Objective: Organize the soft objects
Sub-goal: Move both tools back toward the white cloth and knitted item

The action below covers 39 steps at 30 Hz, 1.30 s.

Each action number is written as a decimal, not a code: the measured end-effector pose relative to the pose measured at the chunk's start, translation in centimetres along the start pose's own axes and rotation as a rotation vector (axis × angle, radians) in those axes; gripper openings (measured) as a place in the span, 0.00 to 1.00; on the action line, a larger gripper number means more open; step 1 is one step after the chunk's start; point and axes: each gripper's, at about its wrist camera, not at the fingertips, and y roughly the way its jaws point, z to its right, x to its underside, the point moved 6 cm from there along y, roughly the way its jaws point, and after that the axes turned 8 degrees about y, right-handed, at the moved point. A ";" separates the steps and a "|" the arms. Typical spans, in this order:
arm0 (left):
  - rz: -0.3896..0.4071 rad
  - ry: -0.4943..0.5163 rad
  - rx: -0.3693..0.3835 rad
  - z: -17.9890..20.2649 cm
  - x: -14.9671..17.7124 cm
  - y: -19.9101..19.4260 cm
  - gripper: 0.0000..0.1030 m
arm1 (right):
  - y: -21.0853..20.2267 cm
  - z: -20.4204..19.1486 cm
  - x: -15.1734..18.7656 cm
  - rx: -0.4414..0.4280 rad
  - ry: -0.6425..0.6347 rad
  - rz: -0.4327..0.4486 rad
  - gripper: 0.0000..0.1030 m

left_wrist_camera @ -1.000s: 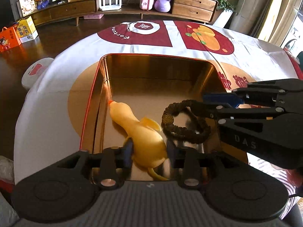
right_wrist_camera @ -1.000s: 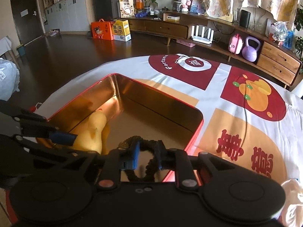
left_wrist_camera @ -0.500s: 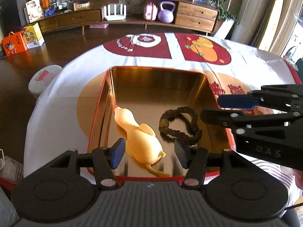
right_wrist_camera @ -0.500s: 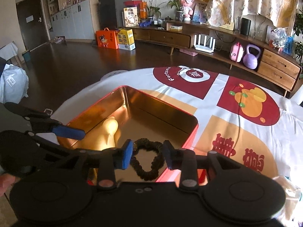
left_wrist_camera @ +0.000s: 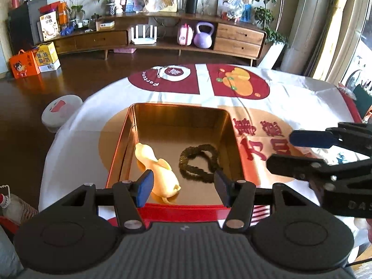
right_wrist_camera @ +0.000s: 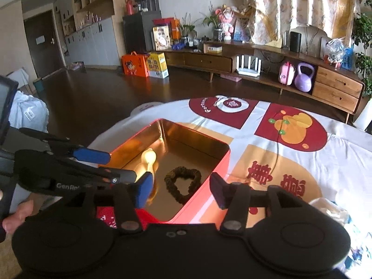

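Note:
A yellow rubber chicken (left_wrist_camera: 160,172) and a dark scrunchie (left_wrist_camera: 198,162) lie side by side on the floor of a red tin with a gold inside (left_wrist_camera: 181,109). My left gripper (left_wrist_camera: 182,187) is open and empty, raised above the tin's near edge. My right gripper (right_wrist_camera: 181,191) is open and empty too, above the tin's near right corner. In the right wrist view the chicken (right_wrist_camera: 147,160) and the scrunchie (right_wrist_camera: 183,182) lie in the tin (right_wrist_camera: 197,137). Each gripper shows in the other's view: the right (left_wrist_camera: 309,148) and the left (right_wrist_camera: 102,167).
The tin stands on a table under a white cloth with red and orange prints (left_wrist_camera: 241,86). A white crumpled thing (right_wrist_camera: 325,205) lies on the cloth at the right. A white stool (left_wrist_camera: 61,111) stands by the table's left edge. A low wooden sideboard (left_wrist_camera: 162,37) runs along the far wall.
Both grippers let go of the chicken and the scrunchie, opened wide, and pulled up and back from the tin. The two objects stay on the tin floor.

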 end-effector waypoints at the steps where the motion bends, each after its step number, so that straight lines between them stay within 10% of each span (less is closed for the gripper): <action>1: 0.007 -0.003 0.003 0.3 0.0 -0.3 0.55 | -0.7 0.1 0.1 -0.004 0.005 0.009 0.60; 23: 0.115 0.045 0.098 11.1 0.3 -3.9 0.71 | -11.6 5.5 5.6 0.069 0.060 0.153 0.94; 39: 0.121 0.088 0.169 19.9 -0.3 -1.0 0.84 | -14.8 15.1 11.2 0.240 0.163 0.147 1.00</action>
